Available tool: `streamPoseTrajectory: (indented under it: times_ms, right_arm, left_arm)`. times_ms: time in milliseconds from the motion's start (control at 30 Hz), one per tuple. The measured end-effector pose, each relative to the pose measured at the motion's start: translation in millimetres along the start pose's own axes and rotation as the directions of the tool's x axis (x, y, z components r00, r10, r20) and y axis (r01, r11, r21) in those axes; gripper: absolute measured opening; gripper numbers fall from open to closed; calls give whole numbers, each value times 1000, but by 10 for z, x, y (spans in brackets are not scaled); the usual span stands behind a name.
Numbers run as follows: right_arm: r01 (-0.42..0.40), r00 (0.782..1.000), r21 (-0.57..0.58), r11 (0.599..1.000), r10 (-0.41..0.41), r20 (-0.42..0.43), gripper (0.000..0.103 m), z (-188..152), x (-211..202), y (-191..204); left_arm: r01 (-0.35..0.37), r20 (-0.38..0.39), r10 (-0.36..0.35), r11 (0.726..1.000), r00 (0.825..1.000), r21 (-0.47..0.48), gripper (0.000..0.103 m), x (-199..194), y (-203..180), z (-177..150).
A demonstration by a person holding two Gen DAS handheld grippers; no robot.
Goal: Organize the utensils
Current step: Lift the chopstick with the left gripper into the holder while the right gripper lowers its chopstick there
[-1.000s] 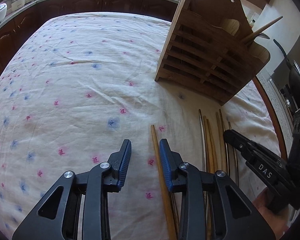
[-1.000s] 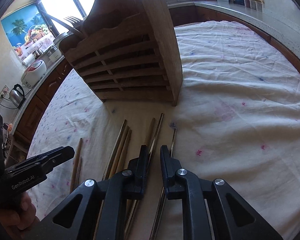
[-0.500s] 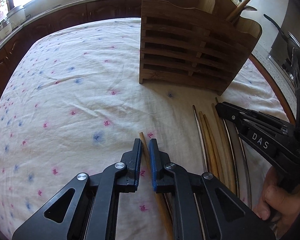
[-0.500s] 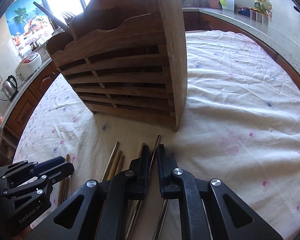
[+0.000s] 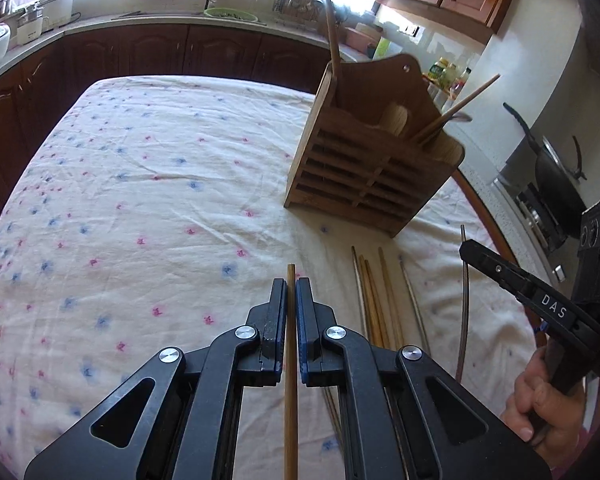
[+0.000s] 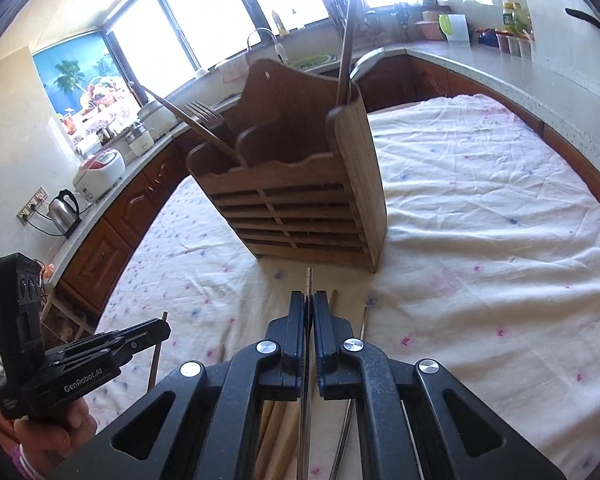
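Since a second ago both claws have closed and risen. The left claw (image 5: 291, 292), then open astride a wooden chopstick (image 5: 290, 360) lying on the cloth-covered tabletop (image 5: 140, 200), is now clamped on that chopstick, which runs straight between the blue pads with its tip showing just past them; the wider view of the cloth below suggests it has been lifted clear. The right claw (image 6: 310, 308), likewise open a second ago over the row of sticks, is now closed on a metal chopstick (image 6: 308, 280), whose end projects beyond the fingertips toward the wooden utensil holder (image 6: 300, 208). The holder stands upright ahead of both claws, already carrying a fork (image 6: 204, 114) and several sticks. The remaining chopsticks (image 5: 380, 300) lie side by side on the cloth in front of the holder, near the right claw. In the inspector's judgement, both pickups are complete and the step in hand is transport to the holder; each stick would need tilting toward upright before it can drop into a compartment. Several sticks are left, so the task is partly done.
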State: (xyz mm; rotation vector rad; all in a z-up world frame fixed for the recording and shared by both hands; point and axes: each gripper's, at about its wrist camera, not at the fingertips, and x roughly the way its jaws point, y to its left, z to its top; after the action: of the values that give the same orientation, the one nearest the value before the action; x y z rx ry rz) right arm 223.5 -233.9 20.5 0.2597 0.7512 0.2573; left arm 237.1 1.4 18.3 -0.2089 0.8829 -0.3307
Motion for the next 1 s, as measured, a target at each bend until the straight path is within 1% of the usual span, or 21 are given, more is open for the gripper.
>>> streamPoseTrajectory:
  times_ms: [167,300,433,567,700,1000]
  right_arm:
    - [-25,996,-18,1000,27,80,4,114,-401,129]
    - [-43,988,-32,999,47,146,4,196,-714,221]
    - [-49,975,-54,997,60,214,4,292,-1000,291]
    - [-47,961,-68,997,64,267,4,379,-1172,338]
    - [-44,952,-72,996,64,300,4,456,-1250,335]
    - [-44,944,-62,997,62,324,4,517,-1266,282]
  left_arm:
    - [37,89,-36,999,995,0,4,-447,-55,100]
    - [63,160,-64,998,985,13,4,-755,-119,202]
    - [76,217,-81,997,973,32,4,-998,-195,274]
    - [78,256,-87,996,963,45,4,-1126,-246,332]
    - [74,276,-86,996,957,54,4,-1172,-279,377]
    - [68,312,-83,996,947,58,4,-1219,-303,498]
